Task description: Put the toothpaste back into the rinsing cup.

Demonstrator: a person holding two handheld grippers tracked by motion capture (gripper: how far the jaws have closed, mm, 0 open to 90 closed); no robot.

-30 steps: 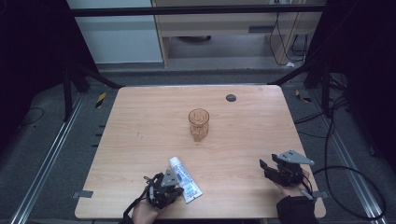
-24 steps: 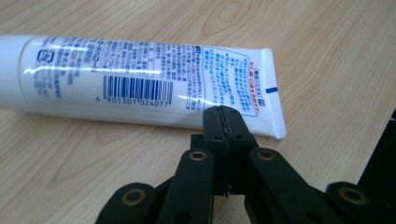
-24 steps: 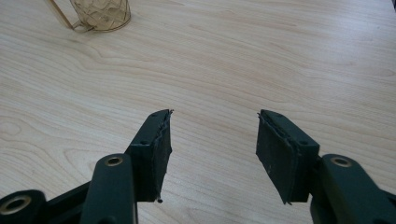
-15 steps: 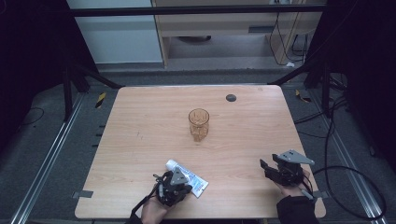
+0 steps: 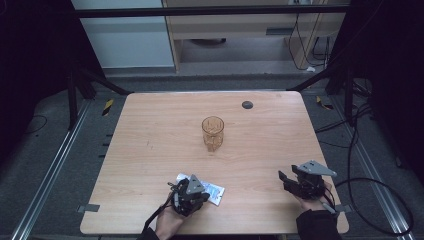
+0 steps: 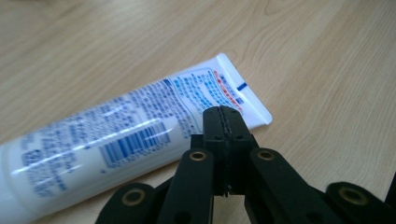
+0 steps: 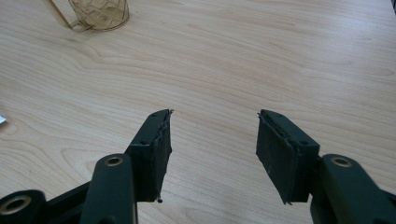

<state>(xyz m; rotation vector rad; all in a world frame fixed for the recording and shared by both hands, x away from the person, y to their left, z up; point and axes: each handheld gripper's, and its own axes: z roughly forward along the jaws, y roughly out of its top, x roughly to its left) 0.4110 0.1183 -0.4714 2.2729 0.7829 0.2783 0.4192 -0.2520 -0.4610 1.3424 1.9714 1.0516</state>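
Toothpaste tube [image 6: 135, 135] handling, early stage by the look of it: left gripper [image 6: 224, 112] parked right at the tube, jaws pressed together with nothing between them, tips over the printed side near the crimped end. Grip not made; tube lying flat on the wooden table [image 5: 150, 130], near edge, about 6 o'clock from the amber glass cup [image 5: 212, 132] and well apart from it. In the high view, tube [image 5: 212, 190] poking out at 3 o'clock from the left gripper [image 5: 190, 192]. Long axis running roughly 10-to-4 across the table in that view; in the left gripper view, flat crimped seam toward 2 o'clock, fatter body trailing off to 8 o'clock, cap end out of frame. Right gripper [image 5: 300, 180] idle at the near right corner, jaws [image 7: 212, 135] standing apart over bare wood, empty, cup [image 7: 98, 11] off at its 11 o'clock. Next move likely: open left jaws, straddle the tube across its width, close, lift. Risk: slick flat tube sliding or skidding instead of being caught.
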